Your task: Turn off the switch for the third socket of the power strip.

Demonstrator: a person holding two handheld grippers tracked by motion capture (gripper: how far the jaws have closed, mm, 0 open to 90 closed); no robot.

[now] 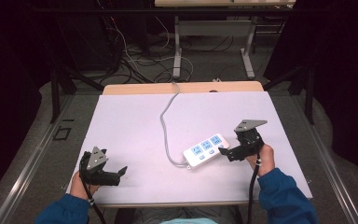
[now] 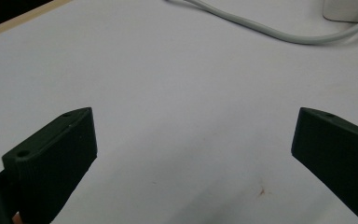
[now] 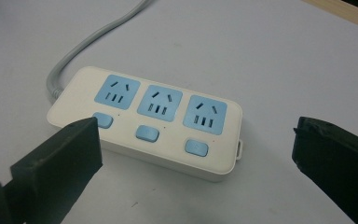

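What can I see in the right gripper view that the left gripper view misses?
The right gripper view gives the face of the power strip: three blue sockets, each with a blue button below it, between the open right gripper. The left gripper view gives the open left gripper over bare table, plus a small reddish mark. Both show the strip's grey cable and the white tabletop.

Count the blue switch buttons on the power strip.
3, in a row along the power strip's near edge: cable-end button, middle button, far-end button. None seem hidden.
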